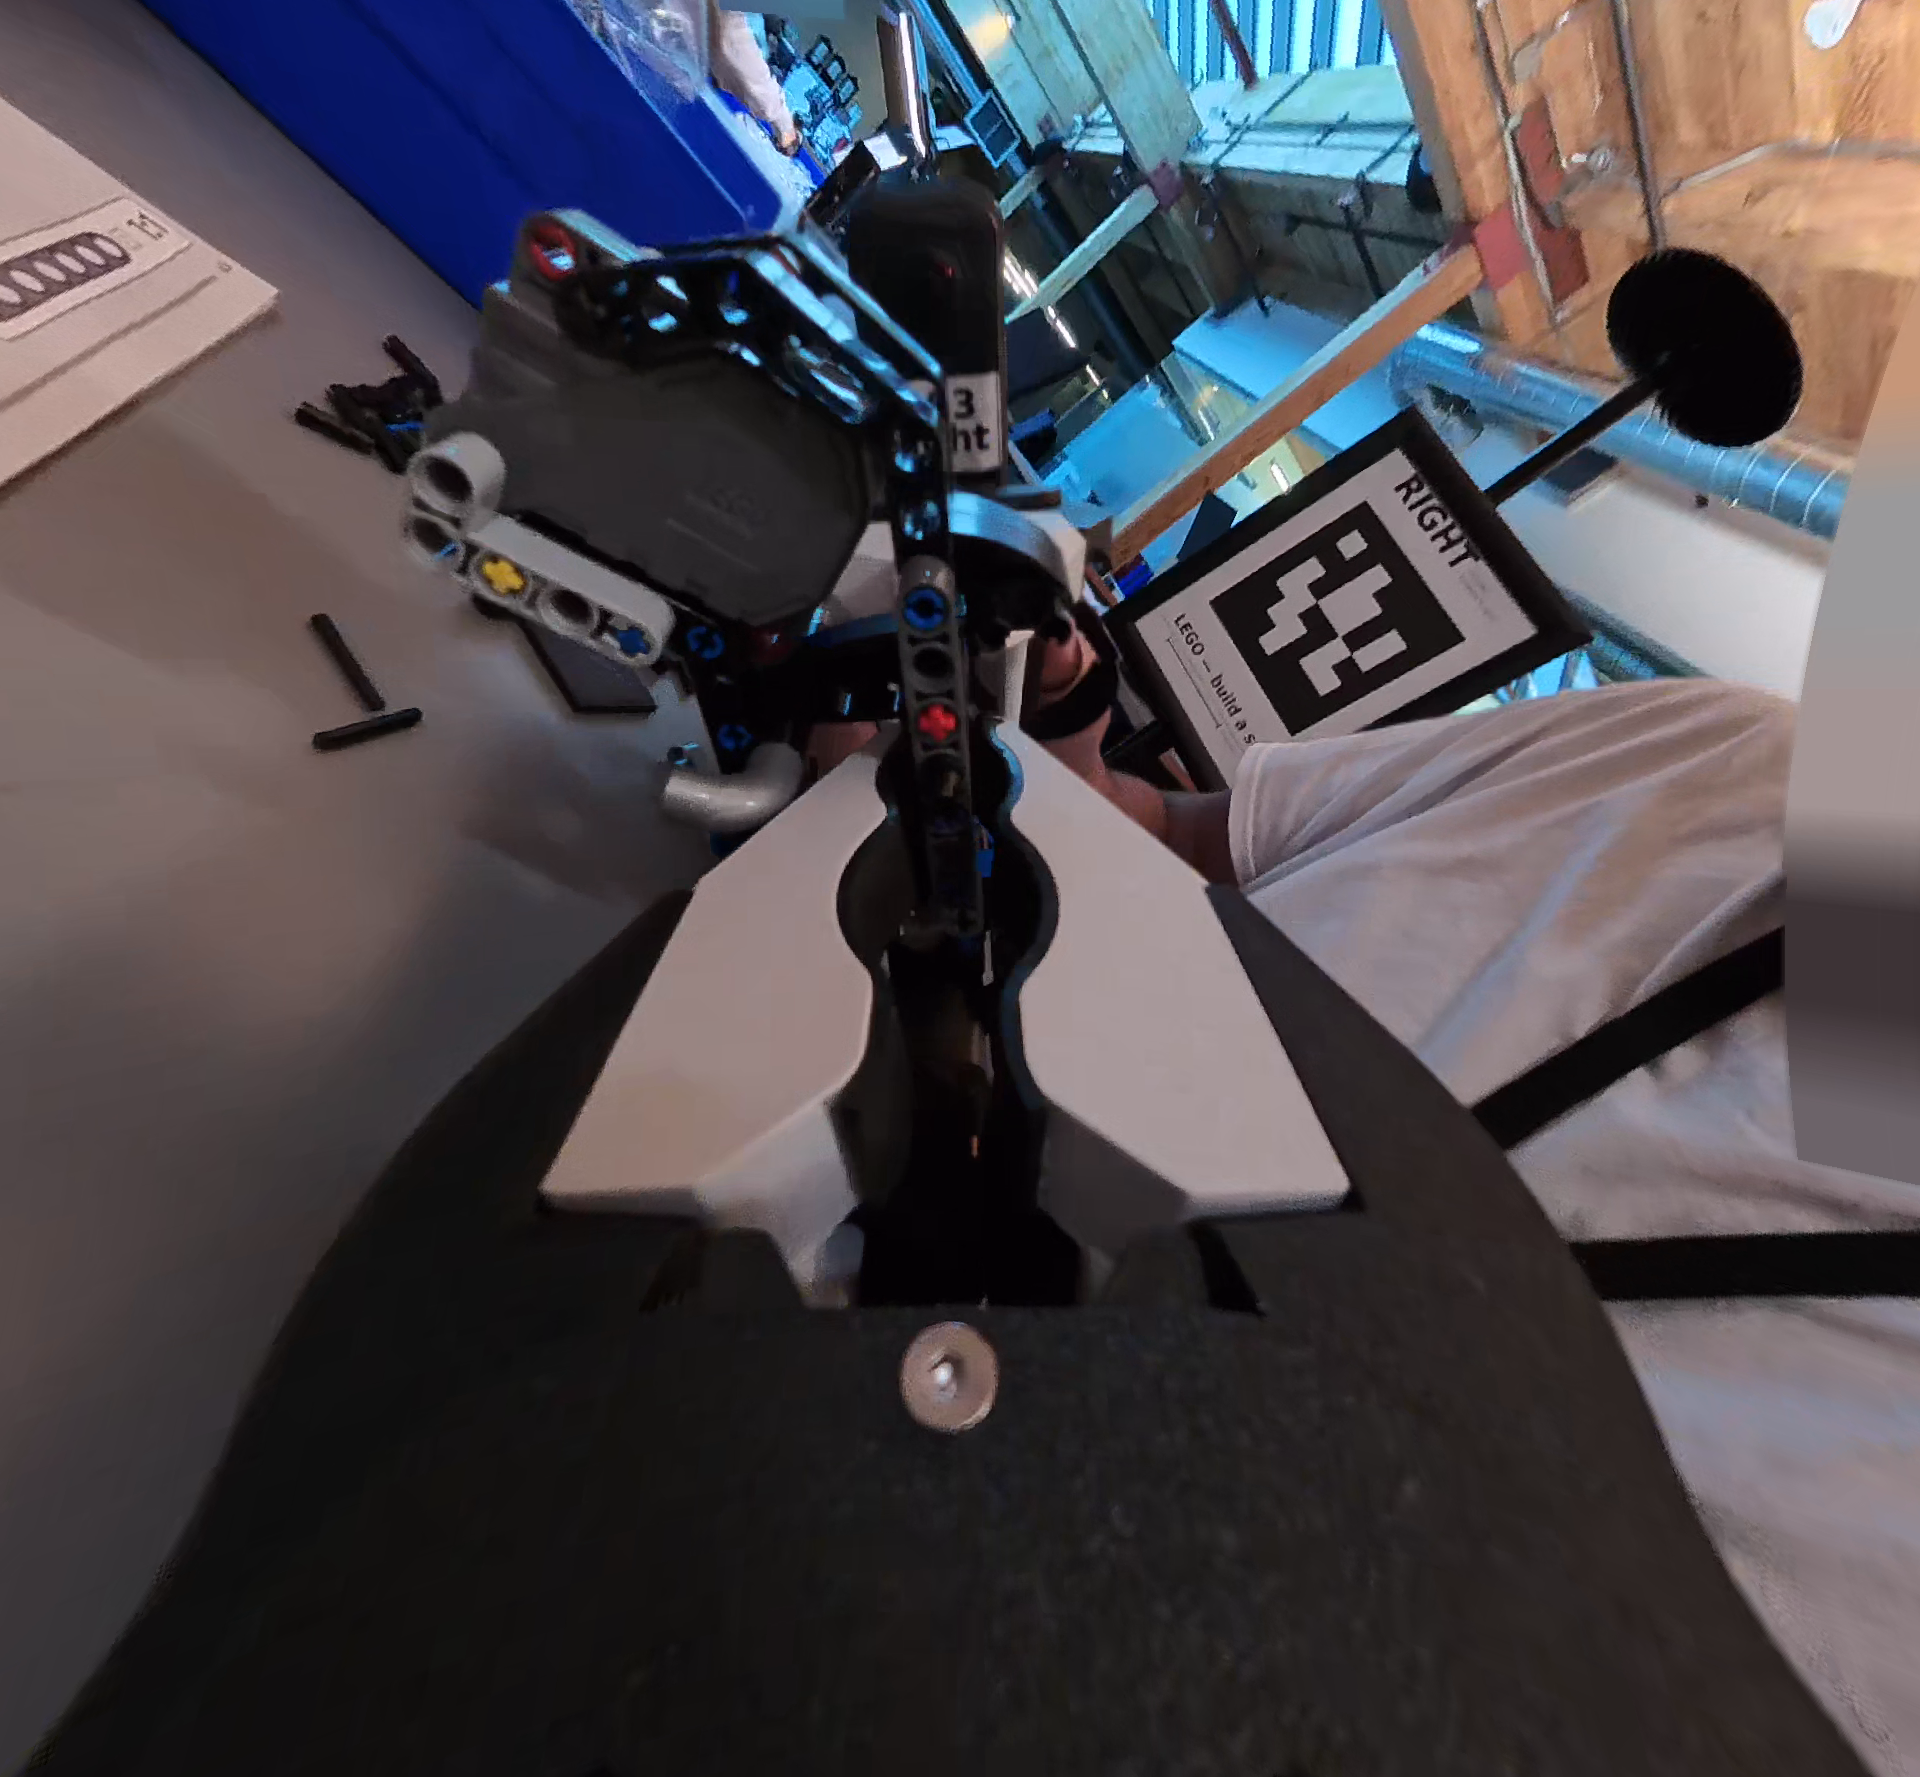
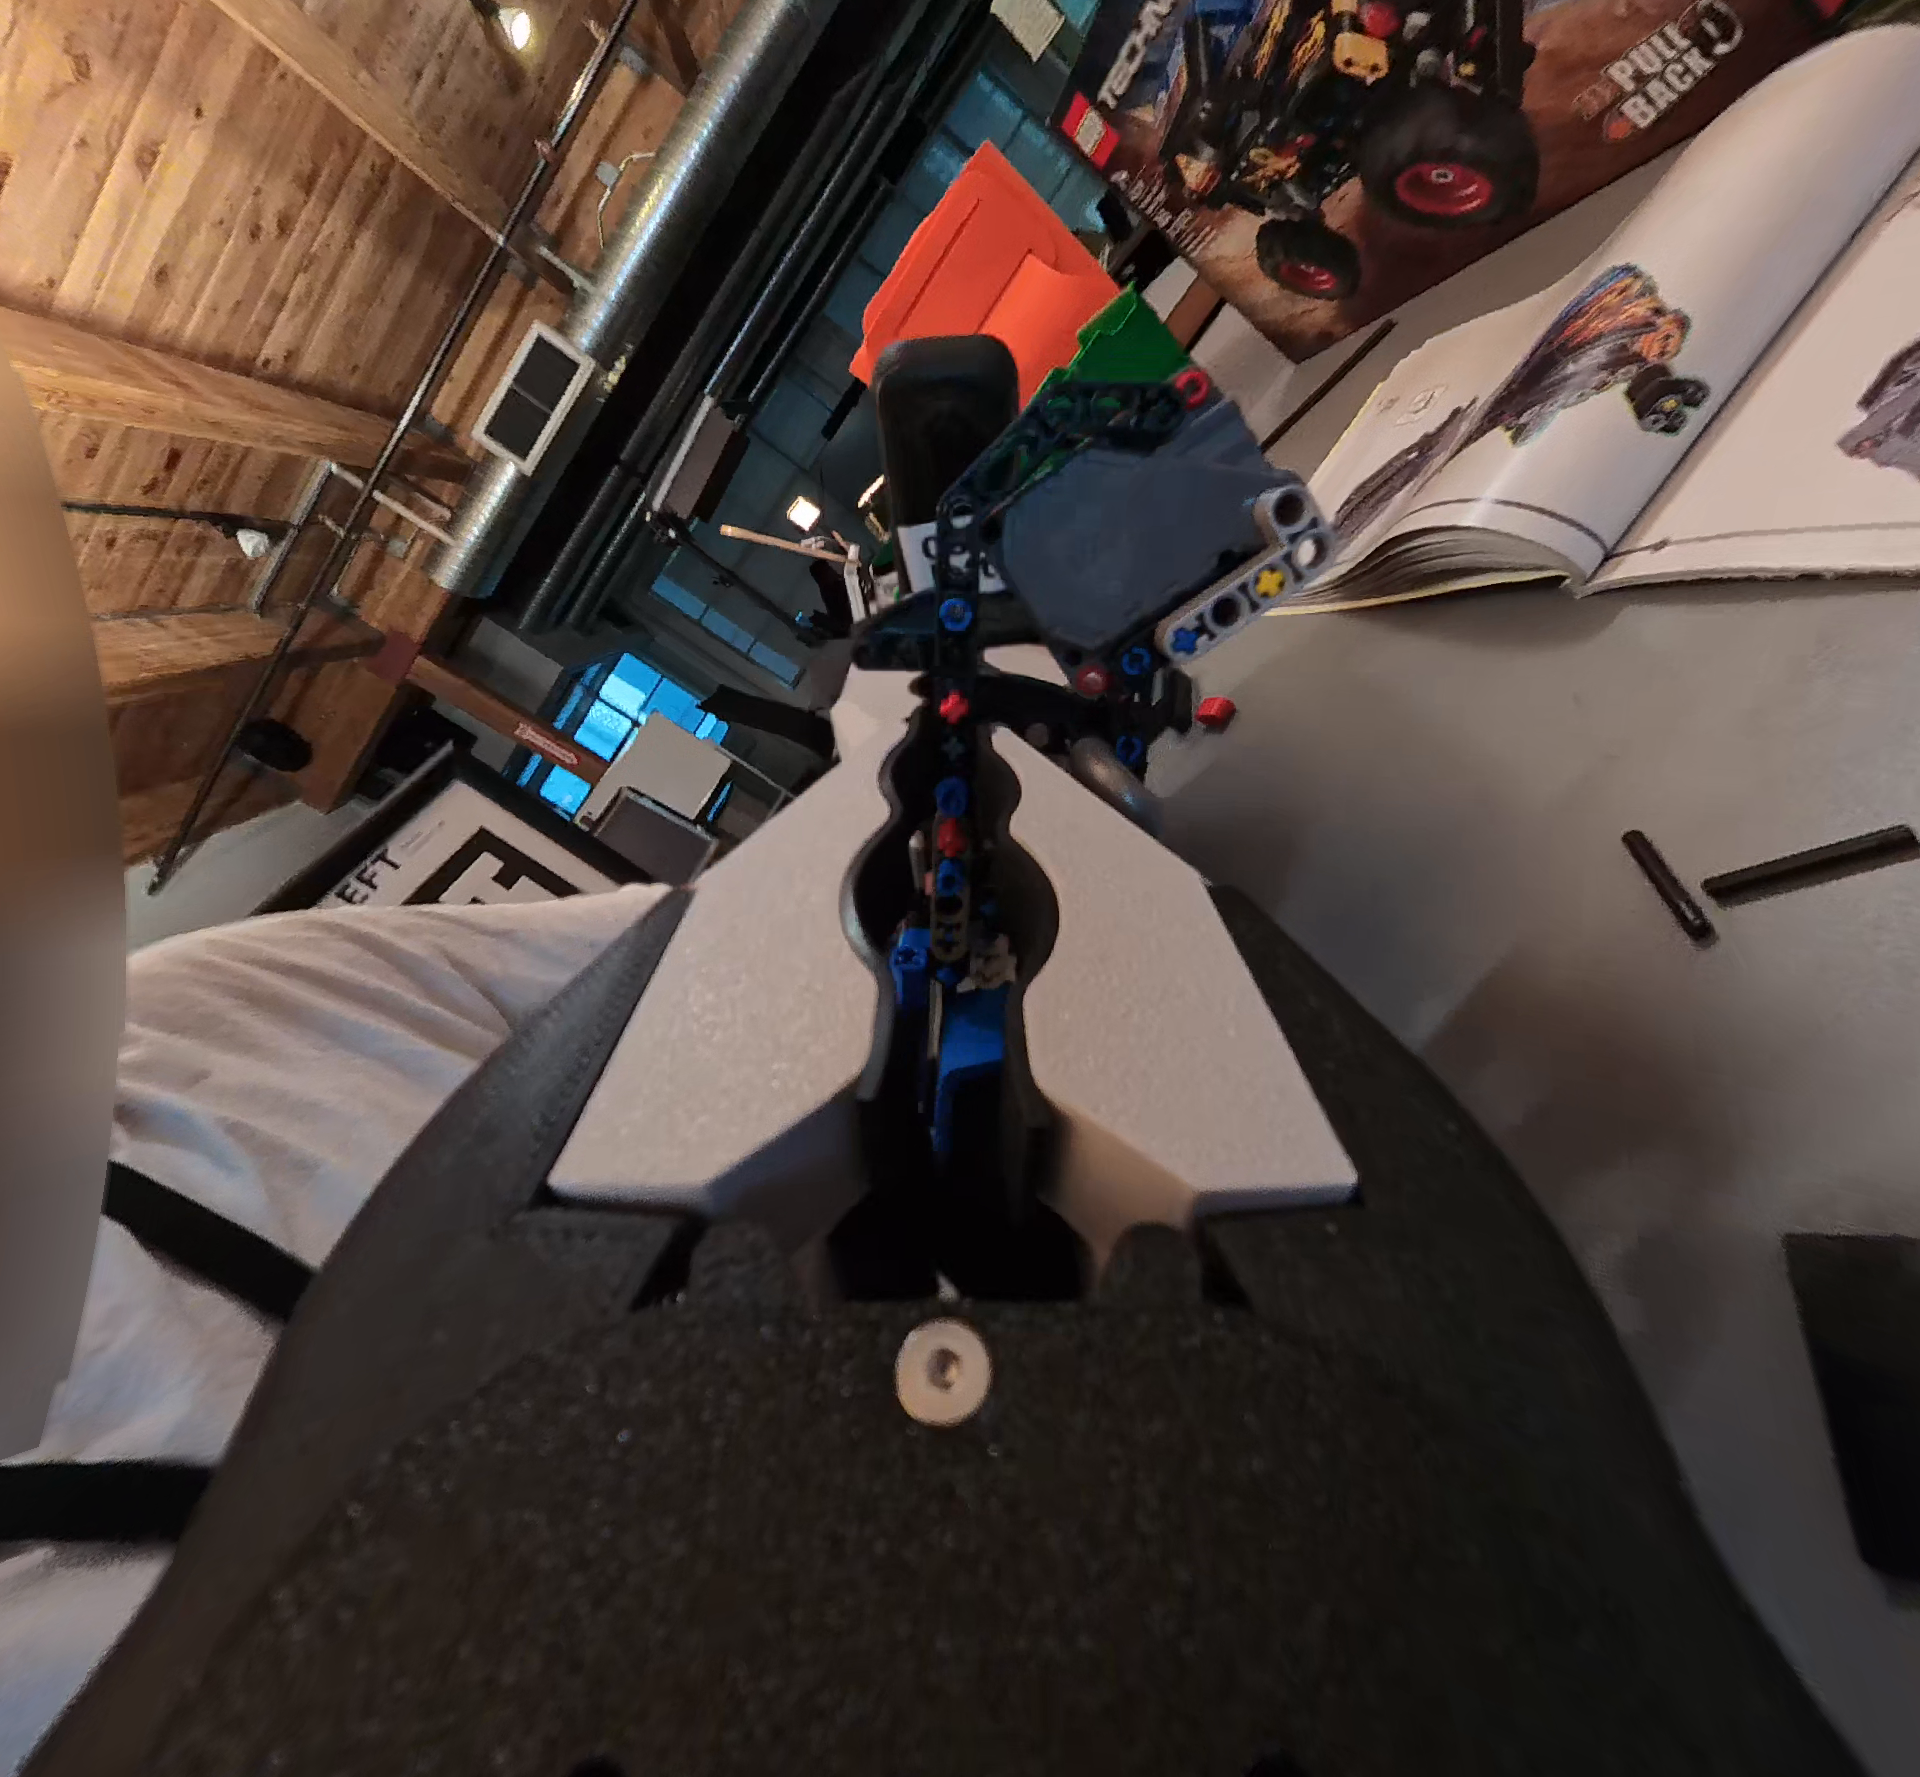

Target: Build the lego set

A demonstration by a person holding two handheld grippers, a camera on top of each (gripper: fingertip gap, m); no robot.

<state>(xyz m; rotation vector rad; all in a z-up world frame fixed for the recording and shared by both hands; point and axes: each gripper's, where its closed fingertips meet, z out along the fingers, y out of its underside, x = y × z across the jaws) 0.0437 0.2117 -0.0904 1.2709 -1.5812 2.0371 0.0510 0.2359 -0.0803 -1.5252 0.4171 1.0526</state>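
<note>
The partly built lego model (image 1: 665, 470) has a dark grey block, black beams and a light grey beam with yellow and blue pins. It is held tilted above the grey table between both grippers. My left gripper (image 1: 940, 761) is shut on a black beam of the model, with its white fingers (image 1: 769, 948) on either side. In the right wrist view, my right gripper (image 2: 948, 751) is shut on the same model (image 2: 1122, 532) from the opposite side, along a black beam with blue and red pins. Each view shows the other gripper's black camera body behind the model.
Two loose black axles (image 1: 348, 662) (image 2: 1808, 860) and a pile of black pins (image 1: 374, 402) lie on the table. An open instruction booklet (image 2: 1610, 460), the set's box (image 2: 1403, 65), a blue bin (image 1: 416, 44), orange and green bins (image 2: 977, 283) and a person's white shirt (image 1: 1507, 896) surround it. The tips of both grippers are at nearly the same place.
</note>
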